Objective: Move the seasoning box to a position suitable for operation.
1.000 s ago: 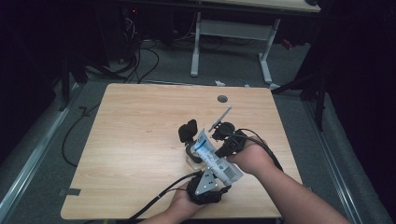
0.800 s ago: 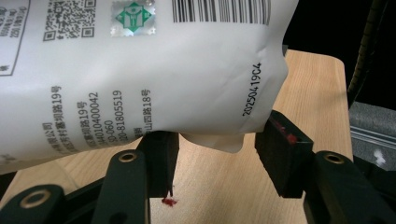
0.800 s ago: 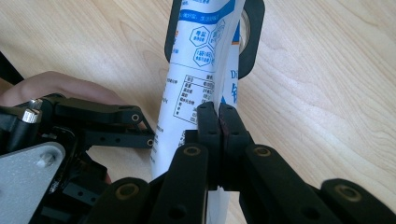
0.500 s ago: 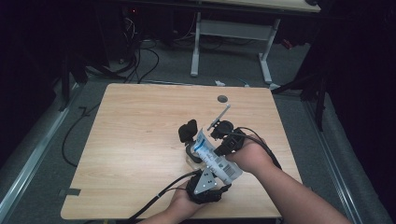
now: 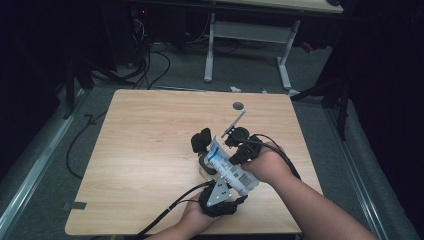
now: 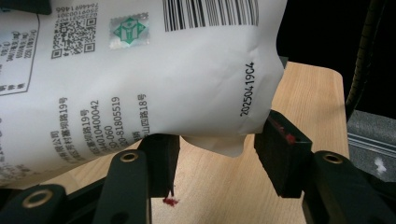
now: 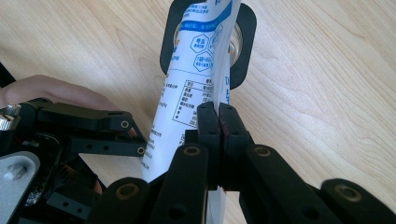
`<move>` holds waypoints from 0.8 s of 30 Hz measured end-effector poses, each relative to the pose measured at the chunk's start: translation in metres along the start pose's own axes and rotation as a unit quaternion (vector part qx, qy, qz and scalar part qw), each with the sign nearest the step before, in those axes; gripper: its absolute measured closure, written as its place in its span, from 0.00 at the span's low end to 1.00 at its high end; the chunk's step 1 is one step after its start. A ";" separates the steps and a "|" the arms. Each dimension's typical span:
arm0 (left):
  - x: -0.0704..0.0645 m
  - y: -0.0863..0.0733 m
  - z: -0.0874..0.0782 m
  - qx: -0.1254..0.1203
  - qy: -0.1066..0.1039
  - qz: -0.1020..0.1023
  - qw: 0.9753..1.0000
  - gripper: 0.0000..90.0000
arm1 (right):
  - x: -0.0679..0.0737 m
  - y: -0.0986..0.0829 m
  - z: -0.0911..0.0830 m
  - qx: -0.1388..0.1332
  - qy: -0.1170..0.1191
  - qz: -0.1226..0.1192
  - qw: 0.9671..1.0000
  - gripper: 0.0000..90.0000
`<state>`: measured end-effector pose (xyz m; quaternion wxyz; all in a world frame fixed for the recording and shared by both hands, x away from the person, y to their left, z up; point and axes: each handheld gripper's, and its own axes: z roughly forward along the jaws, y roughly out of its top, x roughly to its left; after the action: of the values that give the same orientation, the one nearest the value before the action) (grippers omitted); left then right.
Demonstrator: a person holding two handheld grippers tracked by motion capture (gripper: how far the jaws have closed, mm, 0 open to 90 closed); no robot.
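Observation:
A white and blue printed pouch (image 5: 231,171) hangs above the table's front middle, between the two grippers. My right gripper (image 7: 218,116) is shut on the pouch (image 7: 187,98), pinching its edge seam; it sits at the pouch's right side (image 5: 232,149) in the high view. My left gripper (image 6: 217,158) is open, and the bottom corner of the pouch (image 6: 154,70) dips between its spread jaws without being clamped. From above, the left gripper (image 5: 213,176) lies below the pouch, grey plate up. Behind the pouch stands a black rounded object with a shiny rim (image 7: 245,42).
The wooden table (image 5: 150,140) has a round cable hole (image 5: 238,106) near its far edge. A thin grey rod (image 5: 235,121) points from the right gripper toward that hole. A red mark (image 6: 170,201) is on the wood under the left jaws. Cables lie on the floor behind.

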<state>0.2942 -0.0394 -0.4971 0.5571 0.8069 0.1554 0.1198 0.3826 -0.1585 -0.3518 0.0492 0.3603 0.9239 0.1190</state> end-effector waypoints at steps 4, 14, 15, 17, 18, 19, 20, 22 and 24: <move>0.000 0.002 -0.001 0.000 0.000 0.000 1.000 0.57 | -0.001 0.000 0.000 -0.001 0.000 0.001 1.000 1.00; 0.002 0.004 -0.001 -0.005 0.000 -0.002 1.000 0.57 | -0.002 0.002 -0.003 -0.005 -0.004 -0.001 1.000 1.00; 0.002 0.004 -0.001 -0.005 0.001 -0.002 1.000 0.57 | -0.001 0.002 -0.004 -0.004 -0.005 0.000 1.000 1.00; 0.003 0.005 -0.001 -0.004 0.000 -0.002 1.000 0.57 | -0.001 0.002 -0.004 -0.004 -0.005 0.000 1.000 1.00; 0.003 0.005 -0.001 -0.006 0.001 -0.002 1.000 0.57 | -0.002 0.003 -0.004 -0.003 -0.005 0.000 1.000 1.00; 0.004 0.005 -0.001 -0.006 0.001 -0.002 1.000 0.57 | -0.002 0.003 -0.004 -0.003 -0.005 -0.001 1.000 1.00; 0.004 0.005 -0.001 -0.007 0.001 -0.002 1.000 0.57 | -0.002 0.003 -0.004 -0.004 -0.005 -0.001 1.000 1.00; 0.004 0.005 -0.001 -0.008 0.002 -0.002 1.000 0.57 | -0.002 0.004 -0.004 -0.004 -0.005 -0.002 1.000 1.00; 0.005 0.005 -0.001 -0.008 0.002 -0.002 1.000 0.57 | -0.003 0.004 -0.005 -0.005 -0.006 -0.002 1.000 1.00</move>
<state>0.2991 -0.0385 -0.4921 0.5637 0.8018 0.1572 0.1212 0.3866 -0.1580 -0.3462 0.0566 0.3586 0.9239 0.1209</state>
